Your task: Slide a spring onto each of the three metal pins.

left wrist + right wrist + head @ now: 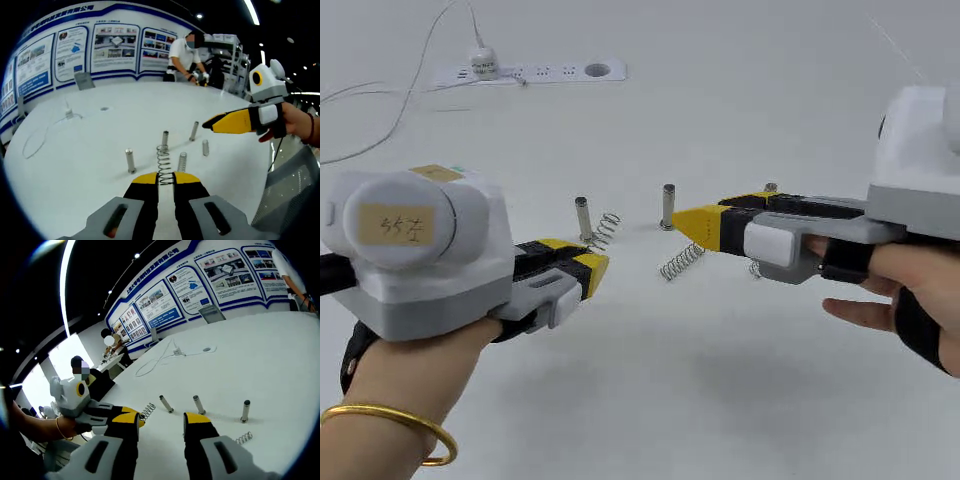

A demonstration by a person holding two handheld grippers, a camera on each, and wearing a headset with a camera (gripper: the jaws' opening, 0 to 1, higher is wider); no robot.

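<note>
The left gripper [166,176] sits at bottom centre of its view, jaws drawn to a narrow gap. The near end of the first spring [163,162] meets that gap, and I cannot tell whether it is gripped. The right gripper [162,421] is spread wide and holds nothing.

In the head view, the left pin [582,218], centre pin [668,206] and right pin [771,187] stand upright mid-frame on the table [650,400]. The second spring [681,260] and third spring [755,268] lie loose below them.
</note>
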